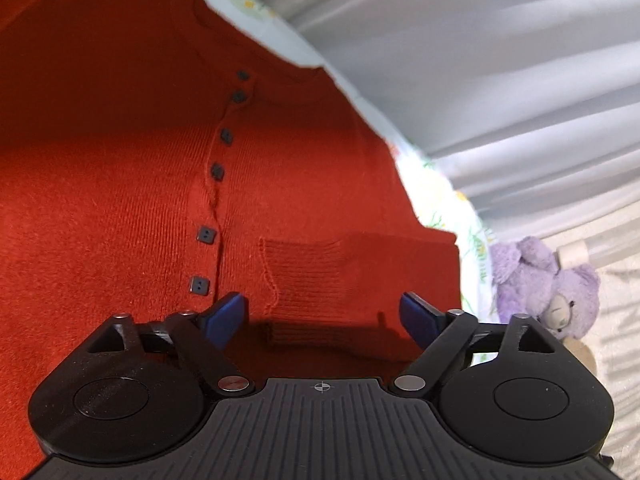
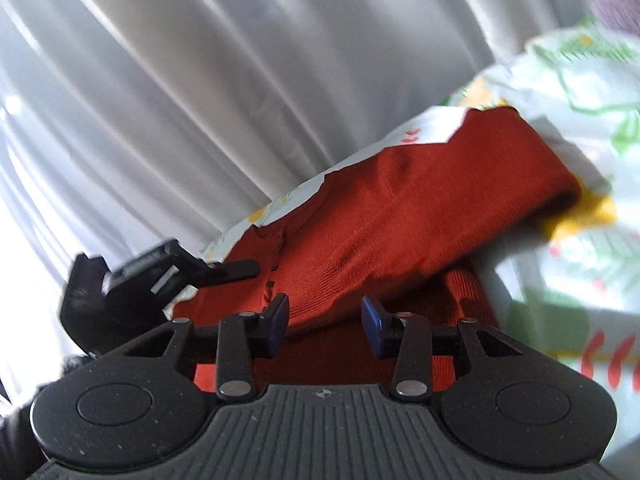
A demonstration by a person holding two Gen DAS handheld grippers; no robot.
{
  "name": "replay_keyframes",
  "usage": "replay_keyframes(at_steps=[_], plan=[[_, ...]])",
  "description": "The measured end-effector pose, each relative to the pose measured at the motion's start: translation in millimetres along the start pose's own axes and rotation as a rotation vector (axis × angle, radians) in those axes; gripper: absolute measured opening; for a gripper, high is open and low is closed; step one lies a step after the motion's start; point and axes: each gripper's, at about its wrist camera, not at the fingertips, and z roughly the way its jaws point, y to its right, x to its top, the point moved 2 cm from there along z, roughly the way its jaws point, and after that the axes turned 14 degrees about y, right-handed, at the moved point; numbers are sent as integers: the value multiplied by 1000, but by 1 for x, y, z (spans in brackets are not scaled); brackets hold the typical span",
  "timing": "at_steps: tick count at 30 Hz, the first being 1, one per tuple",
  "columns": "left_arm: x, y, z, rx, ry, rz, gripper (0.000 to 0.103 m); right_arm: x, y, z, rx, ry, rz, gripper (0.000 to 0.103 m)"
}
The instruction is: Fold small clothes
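A small rust-red knit cardigan (image 1: 120, 184) with a row of dark square buttons (image 1: 206, 234) lies flat on a floral sheet (image 1: 472, 236). One sleeve is folded across its front, its ribbed cuff (image 1: 312, 276) just ahead of my left gripper (image 1: 322, 314), which is open and empty above the cloth. In the right wrist view the cardigan (image 2: 360, 232) shows with the sleeve (image 2: 460, 184) folded across. My right gripper (image 2: 325, 322) is open and empty above the hem. The left gripper (image 2: 160, 276) shows at the left there.
A purple plush bear (image 1: 548, 284) lies beyond the sheet's right edge. Pale grey curtains (image 2: 200, 80) hang behind the bed. The floral sheet (image 2: 580, 160) bunches up at the right in the right wrist view.
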Motion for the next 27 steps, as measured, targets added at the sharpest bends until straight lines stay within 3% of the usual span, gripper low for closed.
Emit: replay_keyframes(at_steps=[5,7,8,11,16,21,23,25,27], plan=[[1,-3,14,-24,-24,-34,69,-1,8,-4,9,1,84,39],[2,-5,17,-26,-25,-38,53,0,8,0,10,0,82,39],[3,-6,19,-21,-34,-41,38,1,8,0,12,1,82,39],[4,-7,31,4,-68,-32,10,3,7,2,10,8,83,39],[14,3,31,17,-23,64,6,9,7,14,-30,3,52,39],[55,31,-13,-2,148,259,6,28,8,20,-100,28,-14,39],[72,32,-33,66,222,392,6,36,10,23,-135,35,-43,39],[87,23,-46,195,287,511,6,43,12,27,-166,36,-68,39],[101,3,-53,320,326,558,6,48,15,34,-192,19,-89,39]])
